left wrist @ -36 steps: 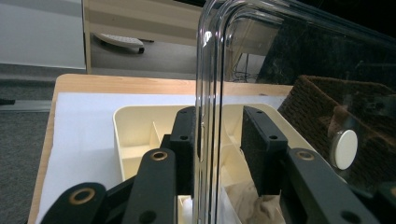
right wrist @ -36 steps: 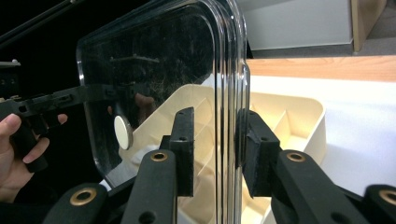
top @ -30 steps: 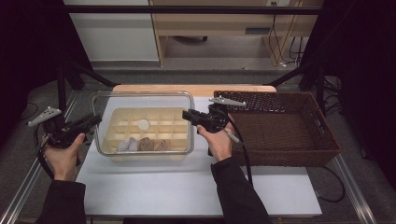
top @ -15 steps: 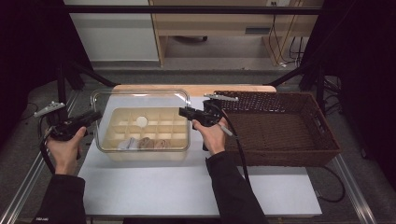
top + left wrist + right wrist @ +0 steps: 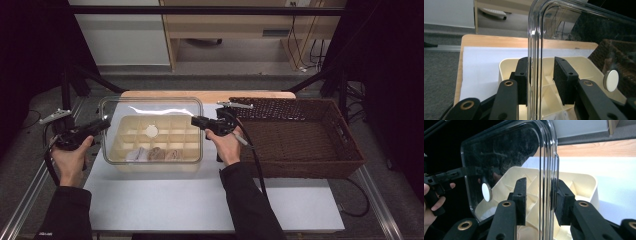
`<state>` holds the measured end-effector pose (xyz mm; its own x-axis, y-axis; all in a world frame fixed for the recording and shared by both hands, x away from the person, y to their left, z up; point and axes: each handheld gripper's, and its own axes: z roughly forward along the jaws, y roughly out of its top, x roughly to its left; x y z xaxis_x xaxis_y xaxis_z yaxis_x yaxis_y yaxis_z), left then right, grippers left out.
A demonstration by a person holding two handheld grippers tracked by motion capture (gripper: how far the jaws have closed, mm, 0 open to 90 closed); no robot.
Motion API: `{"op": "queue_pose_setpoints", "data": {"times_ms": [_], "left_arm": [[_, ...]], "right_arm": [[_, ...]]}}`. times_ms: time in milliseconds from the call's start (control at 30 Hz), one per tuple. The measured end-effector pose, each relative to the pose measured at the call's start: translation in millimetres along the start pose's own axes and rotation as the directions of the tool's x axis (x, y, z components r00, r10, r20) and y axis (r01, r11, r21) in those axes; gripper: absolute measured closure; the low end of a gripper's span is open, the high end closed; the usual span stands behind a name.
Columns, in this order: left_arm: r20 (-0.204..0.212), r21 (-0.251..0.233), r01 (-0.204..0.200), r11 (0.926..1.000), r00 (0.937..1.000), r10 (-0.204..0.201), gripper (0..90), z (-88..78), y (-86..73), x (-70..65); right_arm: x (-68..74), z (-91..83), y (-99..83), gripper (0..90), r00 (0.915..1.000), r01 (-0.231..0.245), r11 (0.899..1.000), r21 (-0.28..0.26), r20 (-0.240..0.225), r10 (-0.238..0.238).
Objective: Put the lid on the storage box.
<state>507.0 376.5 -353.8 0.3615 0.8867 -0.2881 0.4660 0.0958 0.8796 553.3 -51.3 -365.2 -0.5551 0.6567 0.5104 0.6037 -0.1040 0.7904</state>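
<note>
A clear plastic lid (image 5: pixel 150 111) with a white round disc (image 5: pixel 151 131) at its middle stands tilted up over a cream compartment box (image 5: pixel 116 144). My left gripper (image 5: pixel 104 123) is shut on the lid's left edge and my right gripper (image 5: pixel 196 120) on its right edge. In the left gripper view the lid's rim (image 5: pixel 535 50) runs up between the jaws of that gripper (image 5: pixel 540 77), against the left pad. In the right gripper view the lid (image 5: pixel 506 155) runs between that gripper's (image 5: pixel 540 197) jaws and touches the right pad. Small pale items (image 5: pixel 152 153) lie in the box's front compartments.
A large brown wicker basket (image 5: pixel 345 131) stands just right of the box, close behind my right hand. Box and basket rest on a white sheet (image 5: pixel 200 200) over a wooden tabletop (image 5: pixel 210 94). Metal frame rails run along both table sides.
My right hand has shifted a little left and down with the lid's edge. The lid's near edge sits slightly lower over the box. The left hand has barely moved.
</note>
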Motion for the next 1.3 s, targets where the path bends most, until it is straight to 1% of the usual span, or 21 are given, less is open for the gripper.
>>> {"op": "queue_pose_setpoints", "data": {"times_ms": [100, 167, 233, 267, 333, 367, 433, 500, 600, 700, 733, 800, 900, 933, 1033, 1133, 1300], "left_arm": [[0.002, -0.002, 0.004, 1.0000, 1.0000, -0.004, 64.6, 0.8, -1.5, 3.3], [-0.004, -0.005, -0.005, 1.0000, 1.0000, 0.005, 63.8, 2.4, -2.2, 3.3], [-0.024, -0.001, -0.032, 0.9995, 0.9992, 0.032, 61.7, 6.2, -2.9, 1.1], [-0.031, 0.001, -0.042, 0.9991, 0.9987, 0.042, 60.7, 7.5, -3.0, 0.6], [-0.036, 0.006, -0.060, 0.9982, 0.9976, 0.060, 59.2, 10.5, -3.7, 0.7], [-0.038, 0.009, -0.075, 0.9971, 0.9964, 0.076, 58.3, 12.5, -4.2, 1.0], [-0.040, 0.015, -0.093, 0.9955, 0.9948, 0.094, 56.4, 15.6, -5.1, 1.1], [-0.043, 0.021, -0.106, 0.9941, 0.9934, 0.107, 55.0, 18.8, -5.8, 1.1], [-0.062, 0.042, -0.127, 0.9911, 0.9897, 0.129, 51.7, 26.0, -6.9, -0.4], [-0.064, 0.052, -0.125, 0.9909, 0.9897, 0.128, 50.6, 30.6, -7.8, 1.4], [-0.062, 0.047, -0.132, 0.9901, 0.9889, 0.135, 50.4, 32.4, -7.7, 2.6], [-0.070, 0.061, -0.139, 0.9884, 0.9871, 0.144, 49.6, 35.1, -8.5, 4.2], [-0.071, 0.074, -0.140, 0.9874, 0.9868, 0.145, 48.4, 39.0, -9.6, 5.7], [-0.068, 0.081, -0.136, 0.9874, 0.9875, 0.142, 48.2, 41.0, -10.2, 7.1], [-0.064, 0.094, -0.122, 0.9881, 0.9897, 0.128, 47.4, 46.3, -12.0, 10.4], [-0.063, 0.112, -0.113, 0.9872, 0.9907, 0.121, 46.9, 51.0, -13.1, 13.4], [-0.063, 0.138, -0.096, 0.9858, 0.9925, 0.105, 46.6, 56.8, -15.2, 17.5]], "right_arm": [[0.6, 1.7, 0.6, 67.7, 1.0000, 0.002, 1.000, -0.003, -0.006, -0.002], [0.3, 3.7, -0.7, 66.4, 0.9998, 0.019, 1.000, -0.007, -0.007, -0.019], [0.1, 6.5, -2.5, 63.5, 0.9980, 0.062, 0.998, -0.015, 0.010, -0.062], [0.8, 8.2, -3.5, 62.1, 0.9970, 0.075, 0.997, -0.016, 0.023, -0.074], [0.6, 11.3, -5.2, 60.0, 0.9932, 0.107, 0.994, -0.019, 0.047, -0.106], [0.1, 12.4, -5.7, 59.6, 0.9927, 0.111, 0.994, -0.020, 0.050, -0.110], [-1.5, 14.5, -6.2, 58.3, 0.9918, 0.116, 0.993, -0.019, 0.055, -0.115], [-2.8, 17.8, -7.5, 55.8, 0.9894, 0.128, 0.992, -0.019, 0.072, -0.126], [-3.8, 22.7, -9.8, 52.0, 0.9857, 0.139, 0.990, -0.016, 0.099, -0.136], [-7.3, 29.5, -12.6, 48.4, 0.9820, 0.148, 0.989, -0.009, 0.120, -0.146], [-7.9, 30.6, -13.1, 47.6, 0.9812, 0.150, 0.989, -0.005, 0.124, -0.149], [-9.1, 34.1, -14.3, 45.6, 0.9802, 0.150, 0.989, -0.004, 0.131, -0.149], [-11.0, 41.4, -18.0, 40.9, 0.9759, 0.159, 0.987, 0.003, 0.151, -0.158], [-11.4, 42.8, -18.7, 40.4, 0.9755, 0.157, 0.988, 0.004, 0.156, -0.155], [-14.7, 46.8, -20.2, 40.1, 0.9783, 0.133, 0.991, 0.013, 0.158, -0.134], [-17.7, 49.9, -21.6, 39.3, 0.9784, 0.122, 0.992, 0.024, 0.165, -0.124], [-21.2, 55.0, -24.4, 37.6, 0.9747, 0.116, 0.992, 0.043, 0.187, -0.122]]}}
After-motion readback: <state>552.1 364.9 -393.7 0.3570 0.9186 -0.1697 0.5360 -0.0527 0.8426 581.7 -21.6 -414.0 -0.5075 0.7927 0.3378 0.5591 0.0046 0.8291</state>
